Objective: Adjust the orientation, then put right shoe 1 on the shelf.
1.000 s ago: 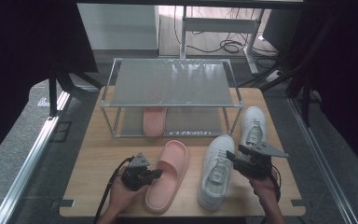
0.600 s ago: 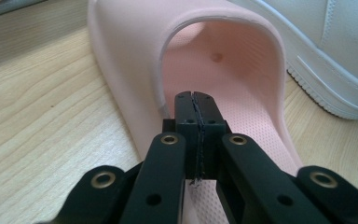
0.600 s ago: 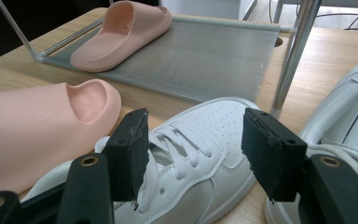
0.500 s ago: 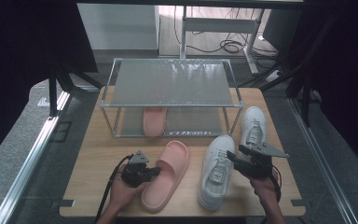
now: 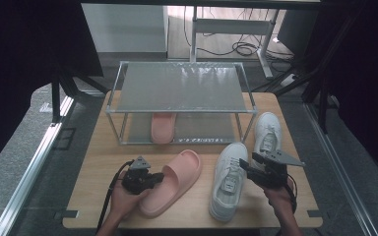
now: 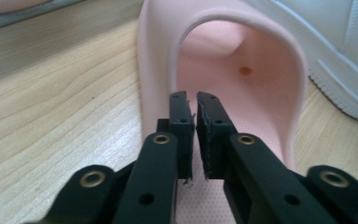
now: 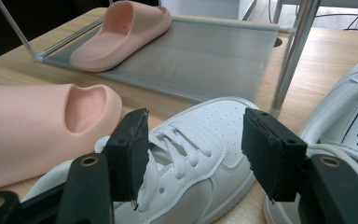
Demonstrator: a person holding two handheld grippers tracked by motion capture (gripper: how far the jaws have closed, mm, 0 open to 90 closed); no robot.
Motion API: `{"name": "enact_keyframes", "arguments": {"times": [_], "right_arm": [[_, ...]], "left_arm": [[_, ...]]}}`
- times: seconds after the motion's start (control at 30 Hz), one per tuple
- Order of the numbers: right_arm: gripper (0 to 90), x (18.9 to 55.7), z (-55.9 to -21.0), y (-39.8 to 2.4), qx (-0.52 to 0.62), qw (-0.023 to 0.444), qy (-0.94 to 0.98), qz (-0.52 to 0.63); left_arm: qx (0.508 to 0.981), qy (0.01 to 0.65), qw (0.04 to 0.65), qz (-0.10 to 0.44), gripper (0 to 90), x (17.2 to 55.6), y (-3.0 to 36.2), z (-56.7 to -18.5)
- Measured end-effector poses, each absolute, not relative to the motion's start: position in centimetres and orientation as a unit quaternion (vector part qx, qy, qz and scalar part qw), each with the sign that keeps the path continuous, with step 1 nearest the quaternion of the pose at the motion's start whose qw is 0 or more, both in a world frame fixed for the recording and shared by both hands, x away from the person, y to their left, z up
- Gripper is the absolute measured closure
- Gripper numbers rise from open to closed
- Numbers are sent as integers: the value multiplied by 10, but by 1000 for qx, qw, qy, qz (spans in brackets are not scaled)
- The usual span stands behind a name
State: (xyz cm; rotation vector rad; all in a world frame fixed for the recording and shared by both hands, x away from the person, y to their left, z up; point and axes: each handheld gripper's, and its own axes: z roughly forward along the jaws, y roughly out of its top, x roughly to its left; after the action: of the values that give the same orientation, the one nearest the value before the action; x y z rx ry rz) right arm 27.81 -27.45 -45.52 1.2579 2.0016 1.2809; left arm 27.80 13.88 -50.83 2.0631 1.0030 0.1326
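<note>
Little has shifted on the table since the earlier frames, but the left gripper [image 5: 153, 179] has just been opening its jaws a crack: in the left gripper view they stand narrow, a slim gap between the pads, poised over the heel end of the pink slipper [image 5: 173, 182] with nothing visibly pinched. Whether a pad brushes the footbed I cannot tell from that close angle. The slipper lies just ahead of this gripper, its long axis running from near-left to far-right, toe strap pointing toward the rack [image 5: 179, 111]. The left hand is plainly the nearer one to it.

On the right, the right gripper [image 5: 245, 168] hovers with jaws wide, straddling the laces of the white sneaker [image 5: 228, 182] without clamping it. That sneaker lies just beside the slipper, near enough to crowd a sideways swing. A second white sneaker [image 5: 267, 132] sits farther right, near the rack's front leg.

Beyond, the slipper's mate [image 5: 162, 127] rests on the rack's lower shelf, left of centre, under the empty top shelf; the front rail and posts frame the way in.
</note>
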Motion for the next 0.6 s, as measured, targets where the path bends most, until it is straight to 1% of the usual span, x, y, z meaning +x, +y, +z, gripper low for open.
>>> {"name": "enact_keyframes", "arguments": {"times": [0.03, 0.07, 0.2, 0.27, 0.37, 0.4, 0.53, 0.6], "right_arm": [[418, 278, -455, -274, 456, 224, 725, 464], [418, 278, -455, -275, 457, 224, 725, 464], [418, 279, -455, -276, 458, 223, 724, 466], [418, 279, -455, -275, 457, 223, 724, 465], [418, 279, -455, -275, 456, 223, 725, 465], [418, 279, -455, -274, 456, 223, 725, 466], [418, 279, -453, -274, 455, 224, 723, 468], [418, 279, -453, -274, 456, 224, 723, 469]], "left_arm": [[819, 397, 411, 54, 841, 277, 139, -507], [818, 395, 415, 55, 801, 277, 139, -506], [810, 392, 432, 63, 766, 273, 142, -497], [801, 399, 440, 76, 721, 271, 146, -492], [797, 406, 440, 84, 679, 272, 149, -492], [795, 411, 437, 89, 679, 272, 150, -492], [790, 424, 433, 96, 634, 276, 150, -494], [790, 429, 428, 94, 631, 282, 147, -495]]}}
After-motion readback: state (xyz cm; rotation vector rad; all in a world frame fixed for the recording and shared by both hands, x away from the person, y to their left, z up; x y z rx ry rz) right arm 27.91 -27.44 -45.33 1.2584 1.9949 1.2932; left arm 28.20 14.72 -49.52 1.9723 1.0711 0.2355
